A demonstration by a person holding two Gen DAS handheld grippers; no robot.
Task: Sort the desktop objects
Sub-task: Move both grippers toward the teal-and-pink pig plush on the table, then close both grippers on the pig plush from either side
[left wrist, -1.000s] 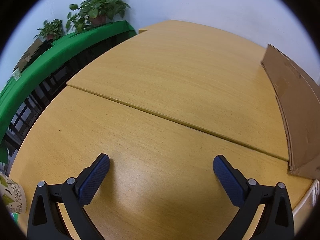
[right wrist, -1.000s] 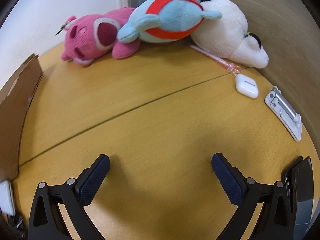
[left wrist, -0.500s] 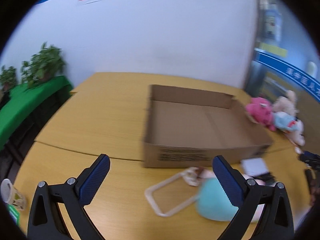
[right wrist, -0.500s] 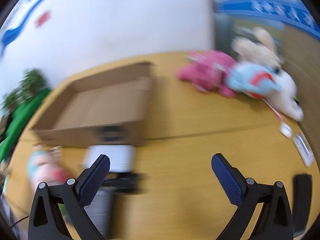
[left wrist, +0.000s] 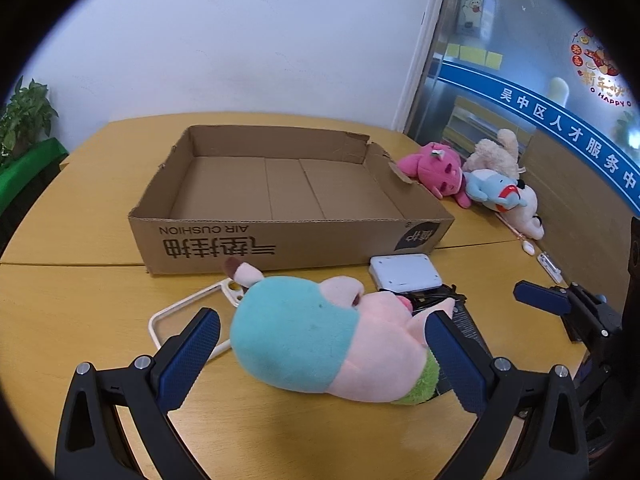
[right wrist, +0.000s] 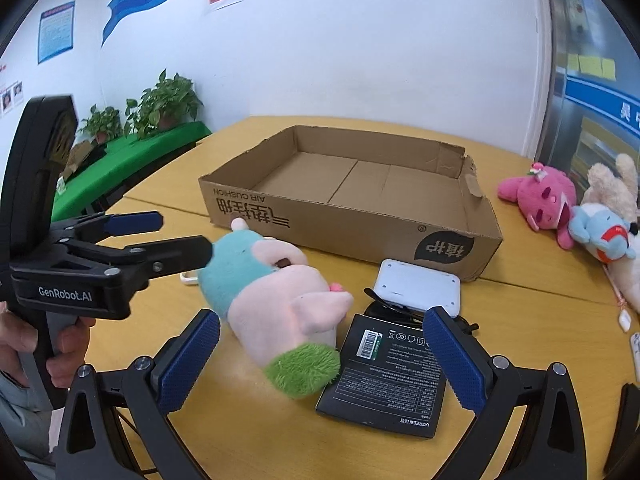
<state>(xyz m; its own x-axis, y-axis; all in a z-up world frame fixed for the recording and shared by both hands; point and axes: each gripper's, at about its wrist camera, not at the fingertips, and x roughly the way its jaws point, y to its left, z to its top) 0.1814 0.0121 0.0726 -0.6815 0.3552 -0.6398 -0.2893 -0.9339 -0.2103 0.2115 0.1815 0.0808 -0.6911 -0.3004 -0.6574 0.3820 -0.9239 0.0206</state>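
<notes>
A teal, pink and green plush toy (left wrist: 320, 340) lies on the wooden table in front of an open, empty cardboard box (left wrist: 288, 196). My left gripper (left wrist: 320, 356) is open, its blue pads either side of the plush without touching it. My right gripper (right wrist: 320, 356) is open just before the plush (right wrist: 276, 308) and a black flat box (right wrist: 388, 372). A white device (right wrist: 418, 286) lies beside a black cable. A white phone case (left wrist: 180, 316) lies under the plush's left end. The left gripper also shows in the right wrist view (right wrist: 160, 236).
Pink (left wrist: 436, 168), blue (left wrist: 492, 192) and cream plush toys (left wrist: 500, 152) lie at the table's far right by a small white earbud case (left wrist: 529, 248). Potted plants (right wrist: 160, 104) stand on a green-covered shelf to the left. A wall is behind the table.
Both grippers have swung from bare table to face the box and clutter. The plush toy now sits between the left gripper's open pads. Both stay open.
</notes>
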